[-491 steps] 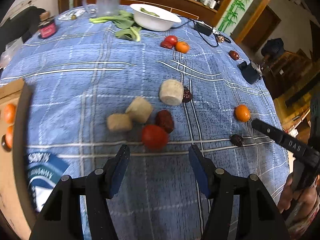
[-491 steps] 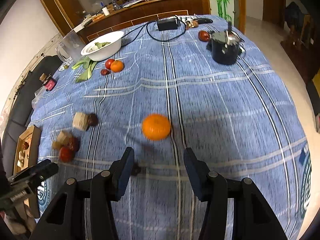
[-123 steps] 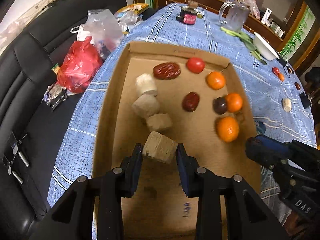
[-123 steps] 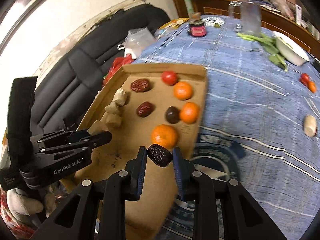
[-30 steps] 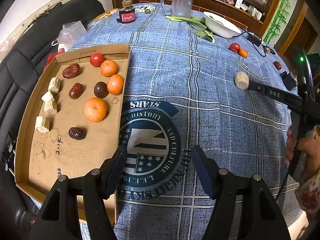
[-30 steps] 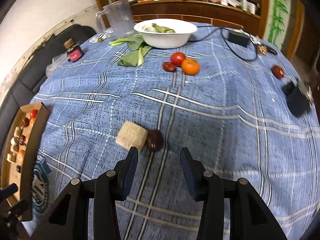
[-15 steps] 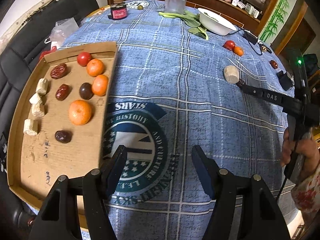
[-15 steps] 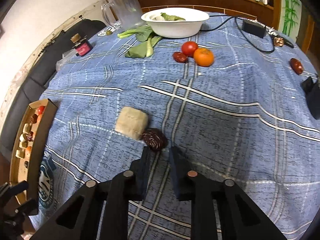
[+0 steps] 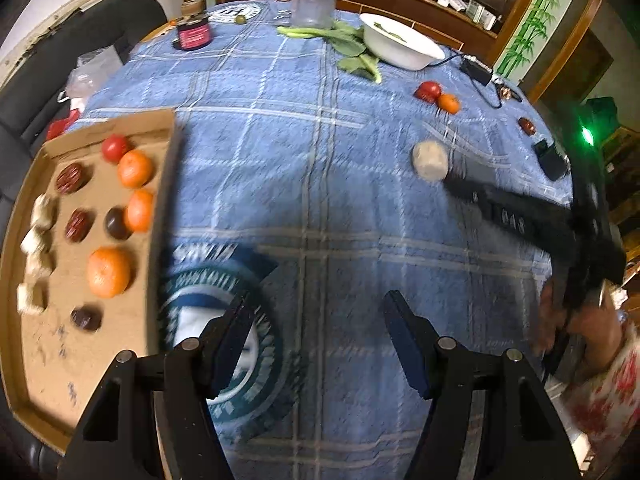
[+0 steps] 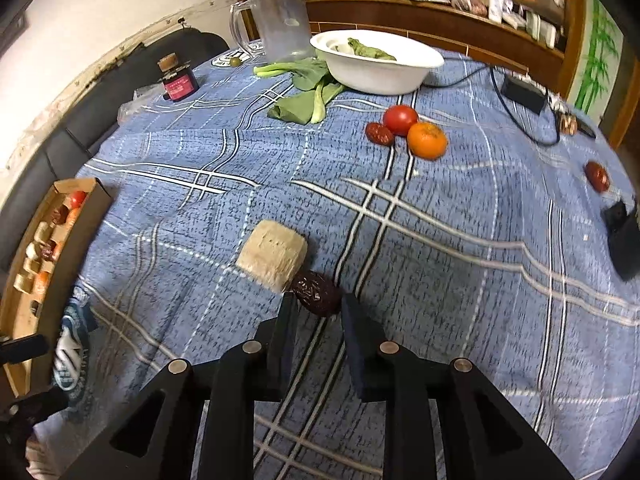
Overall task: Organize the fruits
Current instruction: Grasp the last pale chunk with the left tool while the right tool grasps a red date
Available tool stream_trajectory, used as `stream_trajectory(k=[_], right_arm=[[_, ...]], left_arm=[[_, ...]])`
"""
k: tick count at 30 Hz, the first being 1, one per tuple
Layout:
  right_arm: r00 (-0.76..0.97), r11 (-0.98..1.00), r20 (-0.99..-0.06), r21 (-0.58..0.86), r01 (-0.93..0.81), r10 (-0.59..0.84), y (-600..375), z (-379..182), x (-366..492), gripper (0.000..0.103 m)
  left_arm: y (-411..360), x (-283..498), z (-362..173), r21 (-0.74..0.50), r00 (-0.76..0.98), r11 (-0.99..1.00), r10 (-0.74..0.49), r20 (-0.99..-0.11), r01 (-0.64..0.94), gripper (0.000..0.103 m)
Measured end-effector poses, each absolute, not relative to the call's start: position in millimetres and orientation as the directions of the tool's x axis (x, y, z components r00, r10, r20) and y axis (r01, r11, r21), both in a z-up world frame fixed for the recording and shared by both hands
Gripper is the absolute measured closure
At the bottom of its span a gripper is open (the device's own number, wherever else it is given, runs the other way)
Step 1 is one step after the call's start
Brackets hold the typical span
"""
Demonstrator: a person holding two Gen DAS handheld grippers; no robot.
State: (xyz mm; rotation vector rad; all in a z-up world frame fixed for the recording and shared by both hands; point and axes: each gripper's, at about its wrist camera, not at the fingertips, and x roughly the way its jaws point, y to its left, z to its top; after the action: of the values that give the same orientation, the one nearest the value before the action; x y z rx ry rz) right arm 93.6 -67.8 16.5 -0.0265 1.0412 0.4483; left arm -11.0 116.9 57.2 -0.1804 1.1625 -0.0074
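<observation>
A cardboard tray [image 9: 48,364] at the table's left edge holds several oranges, red dates, a tomato and pale chunks. My left gripper [image 9: 320,320] is open and empty above the blue cloth beside it. My right gripper [image 10: 316,300] has its jaws narrowed around a dark red date [image 10: 316,293] lying on the cloth, touching a pale beige chunk [image 10: 272,256]; the chunk also shows in the left wrist view [image 9: 430,160]. Farther off lie a tomato [image 10: 400,119], an orange [image 10: 427,140] and a small date [image 10: 378,133].
A white bowl [image 10: 376,68] with greens, loose leaves [image 10: 308,96], a clear jug [image 10: 280,20] and a dark jar [image 10: 179,80] stand at the back. Another date [image 10: 597,176], a black device [image 10: 626,240] and a charger with cable [image 10: 524,92] lie right. A black sofa borders the left.
My right gripper has moved forward and closed in around the dark date. My left gripper has moved forward and right, away from the tray, staying open.
</observation>
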Motion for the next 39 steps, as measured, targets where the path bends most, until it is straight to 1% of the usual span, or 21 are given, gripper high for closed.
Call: stream_trajectory(k=[7, 12, 16, 17, 18, 19, 20, 22, 23, 26, 27, 31, 34, 36, 37, 38, 39], right_arm=[[0.428, 0.935, -0.838, 0.248, -0.253, 0.338, -111, 21, 67, 0.08], [0.427, 0.95, -0.849, 0.262, -0.172, 0.312, -135, 14, 42, 0.08], [0.434, 0.955, -0.851, 0.248, -0.162, 0.295, -138, 16, 33, 0.08], [0.436, 0.955, -0.85, 0.247, -0.165, 0.295, -137, 16, 32, 0.08], [0.439, 0.954, -0.848, 0.248, -0.167, 0.297, -137, 17, 31, 0.08], [0.443, 0.952, -0.843, 0.255, -0.171, 0.305, -137, 17, 31, 0.08], [0.442, 0.947, -0.839, 0.266, -0.177, 0.318, -136, 18, 31, 0.08], [0.453, 0.945, -0.831, 0.261, -0.195, 0.323, -132, 21, 32, 0.08], [0.46, 0.945, -0.828, 0.251, -0.208, 0.321, -128, 23, 34, 0.078], [0.467, 0.942, -0.823, 0.232, -0.241, 0.322, -117, 24, 41, 0.068], [0.469, 0.942, -0.823, 0.225, -0.249, 0.321, -114, 23, 44, 0.066], [0.457, 0.937, -0.83, 0.206, -0.282, 0.32, -98, 16, 59, 0.066], [0.461, 0.937, -0.835, 0.169, -0.306, 0.301, -86, 13, 66, 0.066], [0.459, 0.936, -0.84, 0.149, -0.319, 0.29, -79, 13, 67, 0.066], [0.458, 0.936, -0.842, 0.142, -0.323, 0.286, -76, 13, 67, 0.067], [0.455, 0.935, -0.844, 0.143, -0.324, 0.286, -75, 13, 67, 0.075], [0.453, 0.935, -0.844, 0.147, -0.322, 0.288, -76, 13, 67, 0.075]], left_arm=[[78, 52, 49, -0.191, 0.408, 0.982, -0.172, -0.897, -0.007, 0.037], [35, 95, 37, -0.137, 0.417, 0.985, -0.168, -0.893, 0.101, 0.037], [13, 117, 22, -0.092, 0.403, 0.983, -0.151, -0.903, 0.162, 0.037], [10, 120, 17, -0.092, 0.393, 0.981, -0.153, -0.906, 0.17, 0.039], [10, 123, 14, -0.101, 0.383, 0.98, -0.161, -0.91, 0.172, 0.054], [10, 124, 11, -0.095, 0.379, 0.981, -0.153, -0.913, 0.166, 0.06], [11, 124, 12, -0.078, 0.392, 0.983, -0.138, -0.91, 0.165, 0.07], [18, 122, 13, -0.117, 0.378, 0.98, -0.171, -0.91, 0.162, 0.069], [21, 120, 14, -0.126, 0.376, 0.981, -0.175, -0.91, 0.15, 0.069], [32, 112, 17, -0.12, 0.381, 0.984, -0.162, -0.91, 0.131, 0.069], [35, 108, 18, -0.126, 0.38, 0.984, -0.165, -0.91, 0.127, 0.069], [42, 97, 15, -0.122, 0.369, 0.985, -0.16, -0.916, 0.123, 0.069], [40, 97, 14, -0.106, 0.388, 0.986, -0.147, -0.91, 0.126, 0.066], [37, 97, 13, -0.103, 0.394, 0.986, -0.147, -0.907, 0.13, 0.066], [37, 97, 13, -0.096, 0.398, 0.986, -0.142, -0.906, 0.133, 0.066], [37, 96, 13, -0.093, 0.401, 0.987, -0.14, -0.905, 0.134, 0.069], [40, 95, 14, -0.105, 0.398, 0.985, -0.15, -0.905, 0.134, 0.069]])
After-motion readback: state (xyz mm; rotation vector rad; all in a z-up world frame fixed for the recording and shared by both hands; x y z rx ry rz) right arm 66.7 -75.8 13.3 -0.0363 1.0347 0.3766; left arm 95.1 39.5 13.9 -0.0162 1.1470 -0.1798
